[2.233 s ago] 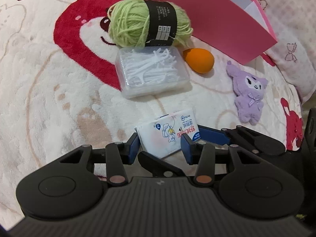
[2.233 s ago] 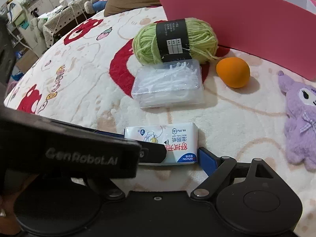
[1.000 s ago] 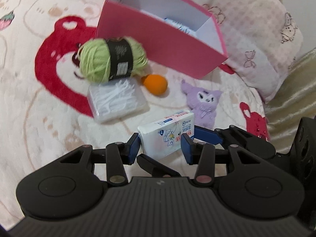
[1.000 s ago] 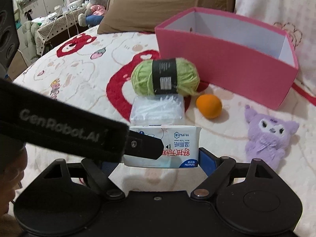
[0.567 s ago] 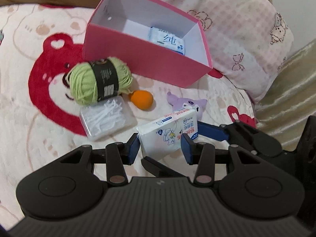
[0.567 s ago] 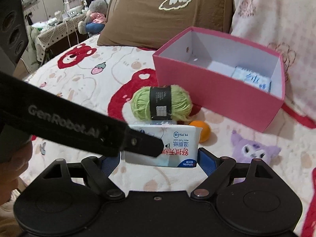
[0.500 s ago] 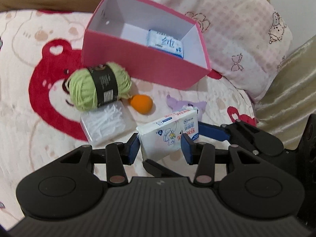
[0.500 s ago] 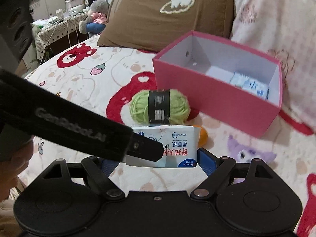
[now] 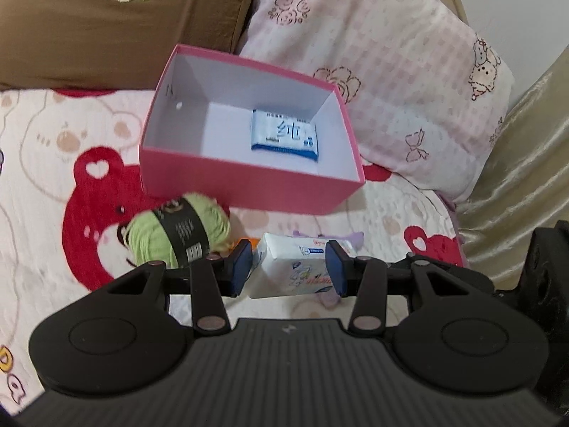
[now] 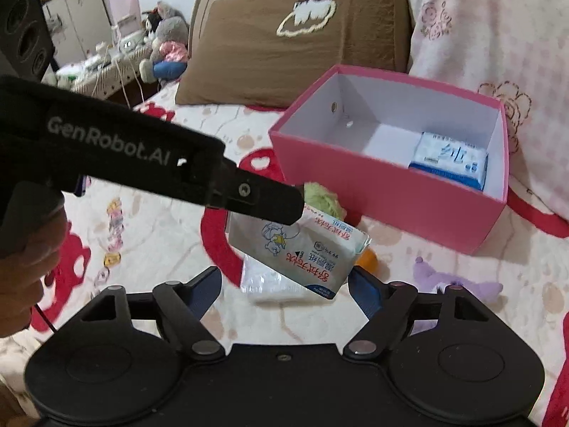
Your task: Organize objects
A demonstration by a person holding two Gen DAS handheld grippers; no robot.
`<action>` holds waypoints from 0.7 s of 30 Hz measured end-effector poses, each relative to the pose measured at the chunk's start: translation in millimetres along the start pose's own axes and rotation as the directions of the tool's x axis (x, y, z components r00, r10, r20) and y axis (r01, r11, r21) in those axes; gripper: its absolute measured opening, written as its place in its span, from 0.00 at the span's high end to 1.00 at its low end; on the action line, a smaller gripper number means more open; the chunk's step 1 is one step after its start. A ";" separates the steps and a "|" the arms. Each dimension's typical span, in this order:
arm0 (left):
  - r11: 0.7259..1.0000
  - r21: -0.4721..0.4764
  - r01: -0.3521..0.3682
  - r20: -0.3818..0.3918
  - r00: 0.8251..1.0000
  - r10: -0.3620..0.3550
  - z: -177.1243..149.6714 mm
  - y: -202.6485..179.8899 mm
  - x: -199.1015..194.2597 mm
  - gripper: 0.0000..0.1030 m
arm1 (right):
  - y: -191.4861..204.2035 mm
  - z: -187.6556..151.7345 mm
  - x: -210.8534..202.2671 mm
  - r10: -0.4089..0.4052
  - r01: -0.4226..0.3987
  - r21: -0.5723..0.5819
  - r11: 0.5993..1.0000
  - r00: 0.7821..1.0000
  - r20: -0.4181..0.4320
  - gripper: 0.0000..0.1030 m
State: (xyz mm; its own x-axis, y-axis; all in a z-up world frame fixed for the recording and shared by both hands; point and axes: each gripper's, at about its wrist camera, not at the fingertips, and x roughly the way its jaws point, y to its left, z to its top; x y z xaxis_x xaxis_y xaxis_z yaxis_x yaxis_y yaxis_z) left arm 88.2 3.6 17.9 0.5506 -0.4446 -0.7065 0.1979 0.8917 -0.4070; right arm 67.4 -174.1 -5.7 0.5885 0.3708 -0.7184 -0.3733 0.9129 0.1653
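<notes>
- While the tissue pack (image 9: 290, 267) is clamped between the blue pads of the left gripper (image 9: 288, 267), it is held in the air in front of the pink box (image 9: 249, 181), tilted in the right wrist view.
- Red Chinese characters, a cartoon bear and "99.9%" are printed on the pack; the smaller print cannot be read.
- "GenRobot.AI" is written in grey on the left gripper's body, seen from the right wrist.
- A second pack (image 9: 284, 135) with a blue character on it is seen lying inside the box.
- The right gripper (image 10: 284, 286) jaws are seen standing wide and have just been closing a little, with the pack's lower corner between them; whether the pads press on it cannot be told.
- Compared with a second ago, the box is seen from higher up, and the yarn (image 9: 177, 235) now lies just beside the left finger.
</notes>
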 end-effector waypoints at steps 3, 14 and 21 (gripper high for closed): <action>1.000 0.017 -0.010 0.008 1.000 0.010 13.2 -1.6 1.1 0.58 | -2.5 12.3 -3.3 -0.011 0.011 -0.001 1.000 0.999 0.031 0.23; 0.998 0.034 -0.053 0.009 0.999 0.053 76.6 7.0 37.0 0.56 | -37.4 81.2 12.2 -0.015 0.008 0.064 0.998 0.995 0.101 0.28; 0.999 -0.002 -0.053 0.032 0.998 0.053 104.4 15.9 65.4 0.56 | -71.3 106.8 30.1 -0.012 -0.006 0.162 0.987 0.994 0.107 0.41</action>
State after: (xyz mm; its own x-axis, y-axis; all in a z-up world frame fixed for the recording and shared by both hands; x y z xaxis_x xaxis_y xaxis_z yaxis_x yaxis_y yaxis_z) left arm 212.0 -2.5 25.7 0.5863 -0.3936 -0.7080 0.1669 0.9140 -0.3699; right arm 188.2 -209.8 33.0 0.6667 0.3760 -0.6436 -0.2553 0.9264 0.2767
